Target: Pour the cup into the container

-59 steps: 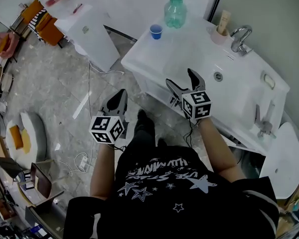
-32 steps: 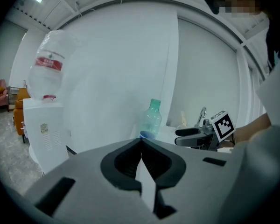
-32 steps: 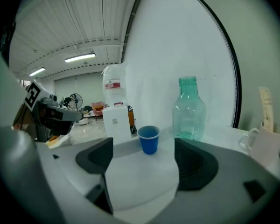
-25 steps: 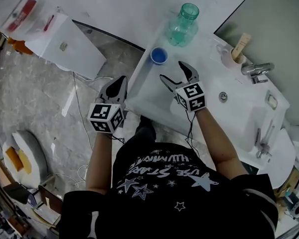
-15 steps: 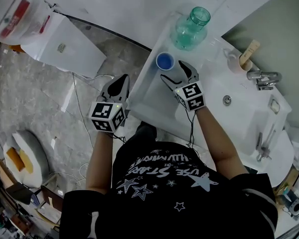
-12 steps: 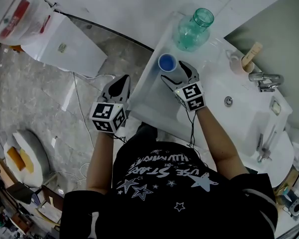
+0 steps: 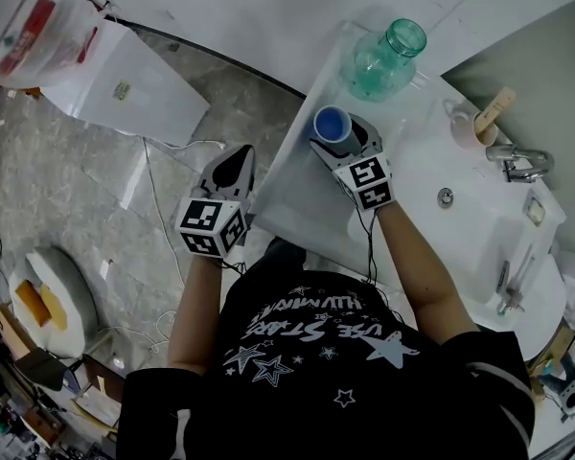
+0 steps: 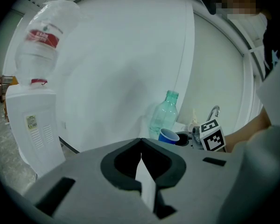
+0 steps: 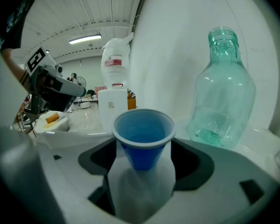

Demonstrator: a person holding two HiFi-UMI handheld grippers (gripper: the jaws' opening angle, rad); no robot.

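Note:
A small blue cup (image 7: 332,125) stands upright near the left end of the white counter (image 7: 302,195). It holds some liquid, as the right gripper view shows (image 9: 143,136). My right gripper (image 7: 343,140) reaches around the cup and its jaws are closing; a gap still shows on each side of the cup. Just beyond stands an uncapped, clear green bottle (image 7: 387,60), to the cup's right in the right gripper view (image 9: 222,97). My left gripper (image 7: 238,156) hangs shut and empty over the floor, left of the counter.
The counter has a sink basin (image 7: 460,228) with a chrome faucet (image 7: 519,164) and a small holder with a beige tube (image 7: 481,115). A white water dispenser (image 7: 134,80) carrying a large bottle (image 7: 29,22) stands on the floor to the left. Cables lie on the floor (image 7: 163,209).
My right gripper has moved forward along the counter to the blue cup, which now sits between its jaws. The left gripper has hardly moved.

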